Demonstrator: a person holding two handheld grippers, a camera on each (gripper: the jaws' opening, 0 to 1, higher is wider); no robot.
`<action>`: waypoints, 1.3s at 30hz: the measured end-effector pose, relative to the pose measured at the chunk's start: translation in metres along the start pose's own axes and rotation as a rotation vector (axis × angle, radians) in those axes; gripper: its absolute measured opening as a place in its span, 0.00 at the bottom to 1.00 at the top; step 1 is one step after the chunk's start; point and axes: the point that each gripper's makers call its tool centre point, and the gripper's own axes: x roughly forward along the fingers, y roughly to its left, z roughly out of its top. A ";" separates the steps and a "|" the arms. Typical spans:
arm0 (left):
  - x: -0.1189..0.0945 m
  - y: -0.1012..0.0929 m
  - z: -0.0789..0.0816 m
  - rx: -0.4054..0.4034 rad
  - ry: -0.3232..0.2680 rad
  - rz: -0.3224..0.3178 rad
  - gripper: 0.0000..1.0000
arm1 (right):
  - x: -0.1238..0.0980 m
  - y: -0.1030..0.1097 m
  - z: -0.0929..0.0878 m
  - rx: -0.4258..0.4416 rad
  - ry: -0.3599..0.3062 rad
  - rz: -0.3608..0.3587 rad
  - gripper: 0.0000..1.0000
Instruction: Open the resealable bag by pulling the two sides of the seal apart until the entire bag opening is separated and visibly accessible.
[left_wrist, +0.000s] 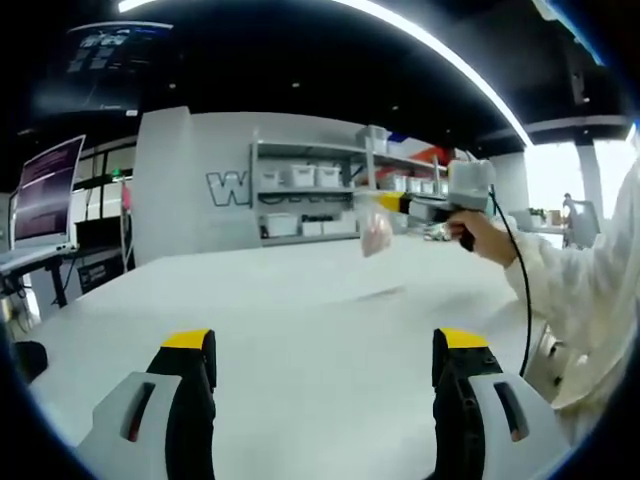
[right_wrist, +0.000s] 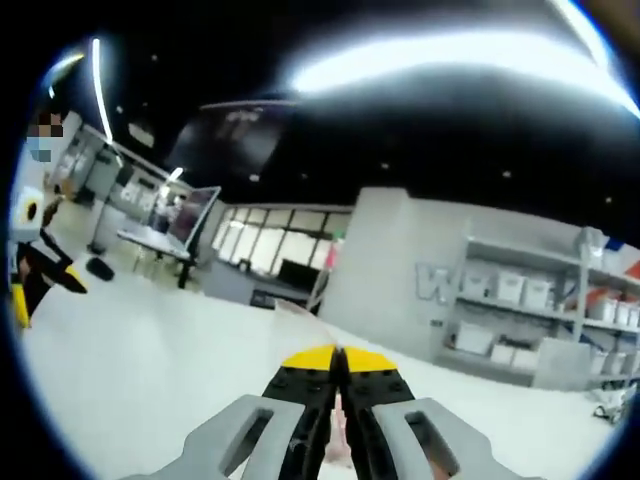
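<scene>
The right gripper (left_wrist: 395, 203) held the clear plastic resealable bag (left_wrist: 376, 232) clenched above the far white desk (left_wrist: 300, 310) – left gripper (left_wrist: 325, 365) released – one-sided pulling could tear the seal

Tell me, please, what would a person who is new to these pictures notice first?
Probably the small clear bag hanging in the air above the white table, pinched at its top by the right gripper in the left gripper view. In the right gripper view those jaws are pressed together on it. Next, the left gripper stands wide open over the bare tabletop, holding nothing.
</scene>
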 end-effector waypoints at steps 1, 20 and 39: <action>0.000 0.000 0.000 0.001 0.000 -0.001 0.89 | -0.002 0.000 0.000 -0.001 0.001 0.003 0.00; 0.004 -0.004 -0.001 0.001 0.006 -0.015 0.89 | -0.030 0.009 0.002 -0.066 0.012 0.034 0.00; 0.003 -0.004 0.001 -0.001 0.002 -0.016 0.89 | -0.056 0.037 0.010 -0.180 0.010 0.098 0.00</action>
